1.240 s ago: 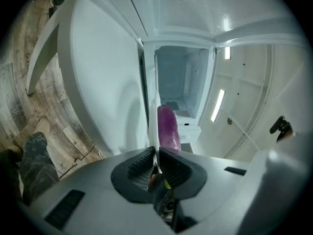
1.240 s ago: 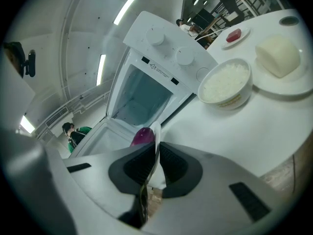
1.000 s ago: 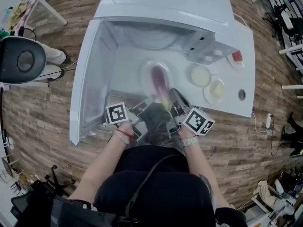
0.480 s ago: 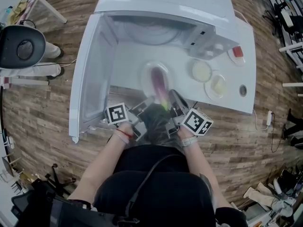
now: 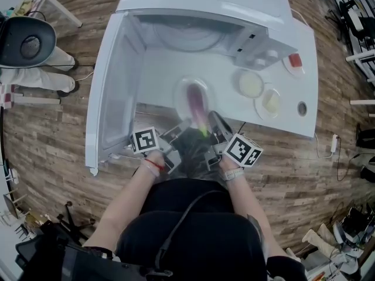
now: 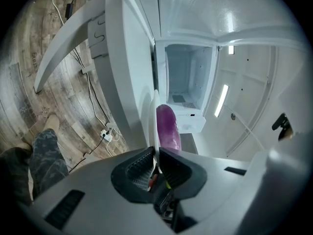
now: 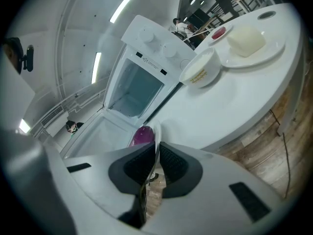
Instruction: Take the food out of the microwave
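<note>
A purple eggplant (image 5: 197, 102) lying on a clear plate (image 5: 179, 92), plate just outside the open microwave (image 5: 199, 10) above the white desk (image 5: 293, 113), left hand-held gripper (image 6: 156, 153) clamped on the plate's near rim, right hand-held gripper (image 7: 157, 149) clamped on it alongside.

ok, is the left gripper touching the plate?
Touching. The left gripper view shows the left gripper with its jaws shut on the rim of the plate, seen edge-on, with the eggplant just beyond.
</note>
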Available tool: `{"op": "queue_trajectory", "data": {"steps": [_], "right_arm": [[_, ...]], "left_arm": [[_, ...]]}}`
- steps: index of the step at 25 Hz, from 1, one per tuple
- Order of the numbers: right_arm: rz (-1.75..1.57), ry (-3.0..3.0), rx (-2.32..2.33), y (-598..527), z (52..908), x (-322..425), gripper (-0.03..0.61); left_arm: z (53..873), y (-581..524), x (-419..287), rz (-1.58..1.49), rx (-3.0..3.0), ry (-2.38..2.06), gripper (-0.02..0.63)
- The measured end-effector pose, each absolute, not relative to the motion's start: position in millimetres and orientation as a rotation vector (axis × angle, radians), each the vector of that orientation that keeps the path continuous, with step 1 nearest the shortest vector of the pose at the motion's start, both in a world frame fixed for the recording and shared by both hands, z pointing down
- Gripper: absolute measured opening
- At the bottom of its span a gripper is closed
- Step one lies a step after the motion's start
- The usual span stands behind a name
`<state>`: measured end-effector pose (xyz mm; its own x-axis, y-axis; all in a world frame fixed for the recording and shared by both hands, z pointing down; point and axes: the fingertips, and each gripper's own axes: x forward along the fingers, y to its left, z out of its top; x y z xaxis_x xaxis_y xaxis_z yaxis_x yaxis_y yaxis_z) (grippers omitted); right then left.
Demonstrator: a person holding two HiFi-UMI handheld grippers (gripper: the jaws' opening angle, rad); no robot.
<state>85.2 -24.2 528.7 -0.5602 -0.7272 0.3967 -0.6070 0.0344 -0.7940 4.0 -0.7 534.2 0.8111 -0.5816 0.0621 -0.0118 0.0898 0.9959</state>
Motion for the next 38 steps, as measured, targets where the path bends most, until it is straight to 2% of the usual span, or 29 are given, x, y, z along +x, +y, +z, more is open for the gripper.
{"op": "queue_trajectory", "data": {"steps": [38], "right_arm": [[-1.581, 2.239, -1.406, -14.9, 539.5, 94.2, 0.046]], "left_arm": [[547.3, -7.7, 9.2, -0.452, 1.351, -0.516, 0.041]]}}
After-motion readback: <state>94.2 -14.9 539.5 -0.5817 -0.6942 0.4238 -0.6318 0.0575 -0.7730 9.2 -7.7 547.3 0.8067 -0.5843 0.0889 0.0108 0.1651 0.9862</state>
